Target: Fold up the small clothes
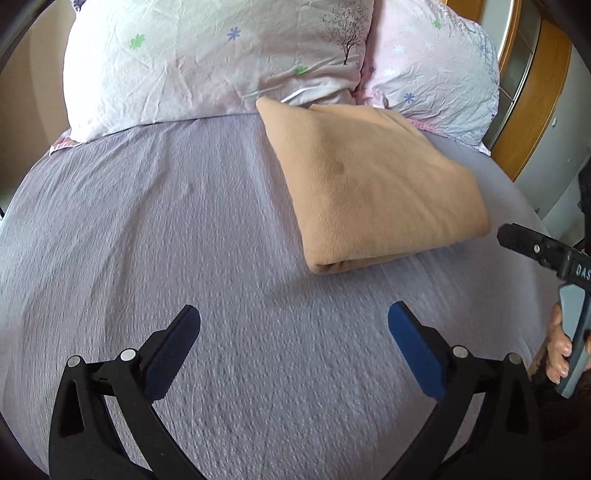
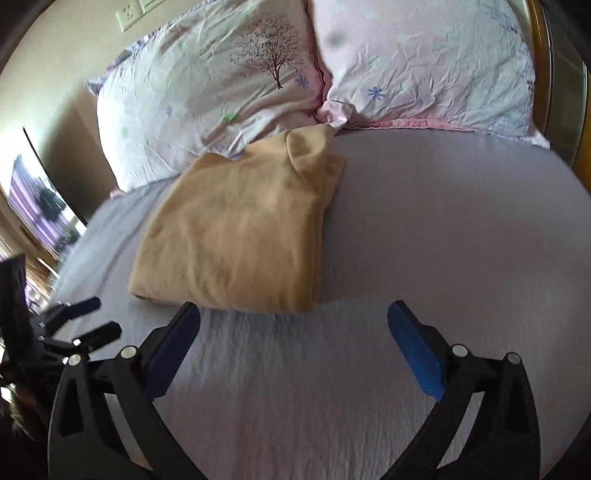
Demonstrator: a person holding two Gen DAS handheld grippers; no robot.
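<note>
A tan garment (image 1: 373, 184) lies folded into a flat rectangle on the lilac bed sheet (image 1: 184, 221), its far end against the pillows. It also shows in the right wrist view (image 2: 240, 229), just beyond my right gripper. My left gripper (image 1: 293, 317) is open and empty above bare sheet, short of the garment and to its left. My right gripper (image 2: 293, 317) is open and empty, close to the garment's near edge. The right gripper's body shows at the right edge of the left wrist view (image 1: 546, 254).
Two pale floral pillows (image 1: 207, 62) (image 1: 436, 70) lie at the head of the bed. A wooden frame (image 1: 532, 92) stands at the right. The left gripper shows at the left edge of the right wrist view (image 2: 79, 325). A wall socket (image 2: 129, 16) is above the pillows.
</note>
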